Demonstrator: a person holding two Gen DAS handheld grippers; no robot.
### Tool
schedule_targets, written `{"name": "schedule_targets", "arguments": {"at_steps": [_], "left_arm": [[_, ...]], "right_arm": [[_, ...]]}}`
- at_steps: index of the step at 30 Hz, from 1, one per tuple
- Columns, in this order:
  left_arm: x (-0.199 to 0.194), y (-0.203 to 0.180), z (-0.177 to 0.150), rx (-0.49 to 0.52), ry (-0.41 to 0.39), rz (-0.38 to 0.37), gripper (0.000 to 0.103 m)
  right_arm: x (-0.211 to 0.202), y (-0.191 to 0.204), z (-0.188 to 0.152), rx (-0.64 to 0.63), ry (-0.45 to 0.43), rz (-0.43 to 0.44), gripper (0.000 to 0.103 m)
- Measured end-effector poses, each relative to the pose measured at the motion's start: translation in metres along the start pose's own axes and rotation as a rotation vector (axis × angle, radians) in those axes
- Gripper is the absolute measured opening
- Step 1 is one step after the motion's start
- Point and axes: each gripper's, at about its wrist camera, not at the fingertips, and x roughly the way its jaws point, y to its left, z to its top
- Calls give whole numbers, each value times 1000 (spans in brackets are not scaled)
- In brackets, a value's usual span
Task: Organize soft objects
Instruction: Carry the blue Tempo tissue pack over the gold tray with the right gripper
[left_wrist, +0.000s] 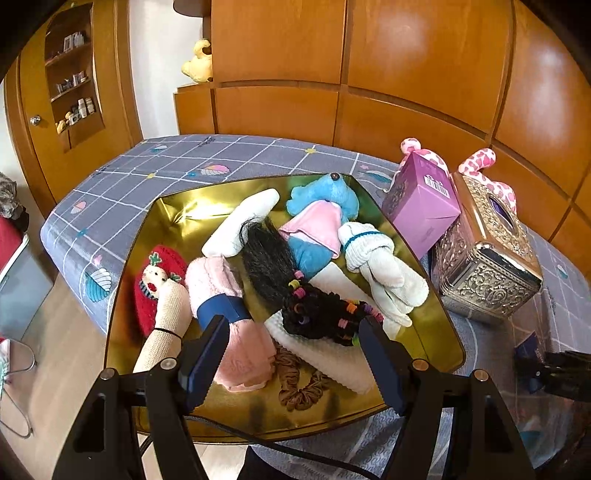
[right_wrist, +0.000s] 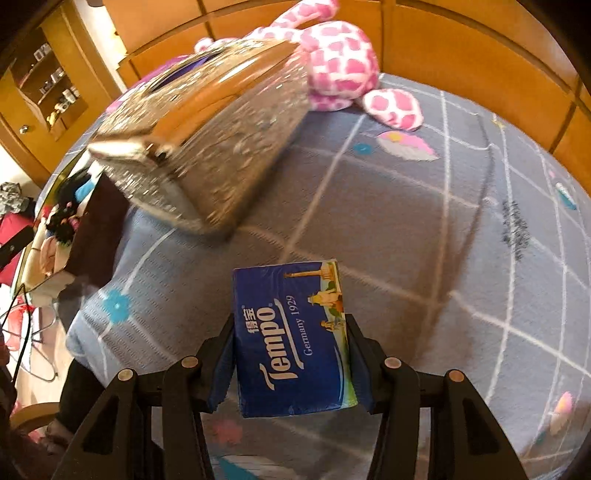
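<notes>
Several soft things already lie gathered in the gold tray (left_wrist: 177, 214) on the bed (left_wrist: 147, 162): a blue plush toy (left_wrist: 325, 199), rolled white socks (left_wrist: 373, 251), a pink towel roll (left_wrist: 221, 288), a red knitted piece (left_wrist: 162, 291), a black hairpiece with coloured bands (left_wrist: 321, 314), a white cloth (left_wrist: 325, 354) and a brown scrunchie (left_wrist: 295, 387). By that measure the sorting looks well under way.

What seems left sits outside the tray. The pink spotted plush toy (right_wrist: 340, 62) lies at the far side of the bed behind the ornate tissue box (right_wrist: 221, 129), and a purple carton (left_wrist: 421, 206) leans beside that box. The blue tissue pack (right_wrist: 291, 332) is also still out of place, carried above the bedspread.

The right hand-held gripper (right_wrist: 291, 354) pinches that tissue pack across its width, both pads pressed against its sides, and it points steeply down at the bed; the blurred tissue box suggests the hand is travelling.

The left hand-held gripper (left_wrist: 291, 354) hovers over the near edge of the tray, angled downward, its fingers spread with nothing between them. The pink towel roll and the hairpiece lie just beyond its tips, neither one touched.
</notes>
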Motion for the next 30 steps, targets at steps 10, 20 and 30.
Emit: {"name": "schedule_targets", "arguments": {"at_steps": [10, 20, 30], "left_arm": [[-11, 16, 4, -19, -27, 47, 73], [-11, 22, 5, -29, -25, 57, 73], [-17, 41, 10, 16, -37, 95, 73]], "right_arm": [[3, 83, -8, -100, -16, 115, 53], [-3, 136, -4, -197, -36, 162, 53], [-18, 182, 18, -364, -65, 204, 53]]}}
